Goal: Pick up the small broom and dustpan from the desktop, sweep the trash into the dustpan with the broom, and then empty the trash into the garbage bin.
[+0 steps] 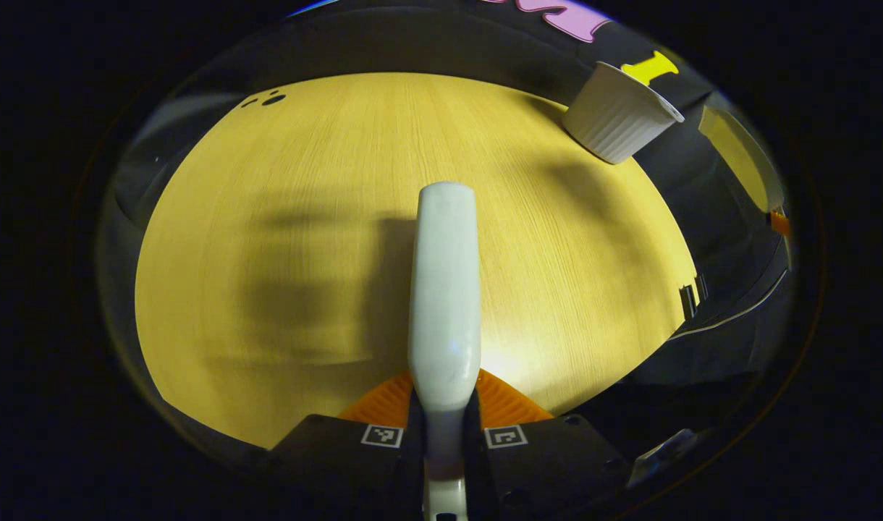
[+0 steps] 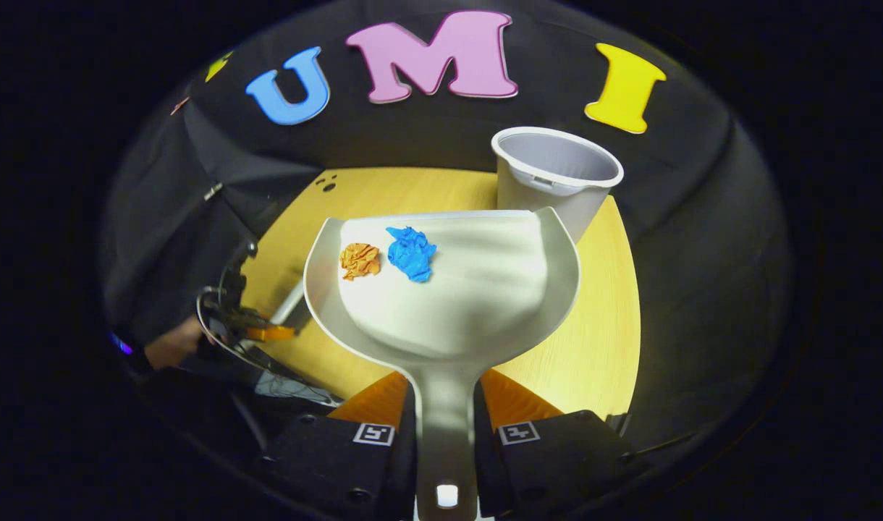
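Right gripper: jaws closed on the narrow handle of the pale plastic dustpan, one finger on each side of the stem. The handle runs straight forward along the fingers; the broad pan opens ahead of the jaws, held off the bench and close to level.

Contents of the dustpan: crumpled orange paper scrap and crumpled blue paper scrap, lying side by side near the pan's front lip, left of its centre.

White ribbed plastic garbage bin: upright on the yellow wood-grain bench, mouth open upward, directly beyond the dustpan's front lip and to its right. The lip appears just short of the bin's near rim. Judgement: the emptying step is in hand; the pan's long axis points slightly left of the bin, so the move calls for a shift right and forward, then a tilt of the lip down over the mouth. The right gripper is the nearer to the bin.

Left gripper: jaws closed on a pale, rounded plastic handle, judged to be the small broom, which projects straight ahead over the bench. The bin lies far ahead and to the right of this handle, near the bench's back edge
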Demonstrator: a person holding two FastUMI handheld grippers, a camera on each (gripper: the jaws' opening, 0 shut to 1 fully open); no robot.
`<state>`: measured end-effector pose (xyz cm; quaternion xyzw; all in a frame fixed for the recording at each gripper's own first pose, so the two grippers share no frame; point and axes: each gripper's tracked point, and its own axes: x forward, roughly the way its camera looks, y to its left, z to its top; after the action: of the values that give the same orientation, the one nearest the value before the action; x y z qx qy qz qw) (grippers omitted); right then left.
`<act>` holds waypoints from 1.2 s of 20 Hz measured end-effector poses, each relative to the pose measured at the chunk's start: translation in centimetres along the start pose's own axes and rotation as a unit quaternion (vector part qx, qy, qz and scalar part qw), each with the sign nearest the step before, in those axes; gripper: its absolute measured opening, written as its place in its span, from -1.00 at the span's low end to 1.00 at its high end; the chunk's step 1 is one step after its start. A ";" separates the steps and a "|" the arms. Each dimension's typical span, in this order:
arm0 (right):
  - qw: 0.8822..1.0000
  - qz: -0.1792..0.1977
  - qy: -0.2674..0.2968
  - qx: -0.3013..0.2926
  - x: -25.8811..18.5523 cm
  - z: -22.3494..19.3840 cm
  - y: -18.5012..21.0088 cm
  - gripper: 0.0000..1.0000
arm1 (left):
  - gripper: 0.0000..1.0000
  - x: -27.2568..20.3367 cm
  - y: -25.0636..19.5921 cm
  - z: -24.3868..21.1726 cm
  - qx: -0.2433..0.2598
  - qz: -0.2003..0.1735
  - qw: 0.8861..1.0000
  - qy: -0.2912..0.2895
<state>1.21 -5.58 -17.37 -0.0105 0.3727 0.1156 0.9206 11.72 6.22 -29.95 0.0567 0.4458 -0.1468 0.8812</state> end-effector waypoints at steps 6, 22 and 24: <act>0.996 -0.012 -0.074 0.043 -0.3 8.3 -3.5 -0.26 | -0.46 -0.6 2.2 -1.2 -0.024 0.012 1.000 0.006; 0.982 -0.165 -0.090 0.031 9.9 17.0 -16.8 -0.27 | -0.46 -2.1 4.9 0.7 -0.104 0.040 0.993 -0.035; 0.975 -0.197 -0.102 0.016 10.6 17.9 -18.1 -0.26 | -0.43 -2.2 4.8 0.8 -0.116 0.032 0.992 -0.040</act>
<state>24.82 -19.12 -12.96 -0.0567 0.2694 -0.0734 0.9586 12.59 11.10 -27.92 -0.0376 0.4223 -0.0678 0.9031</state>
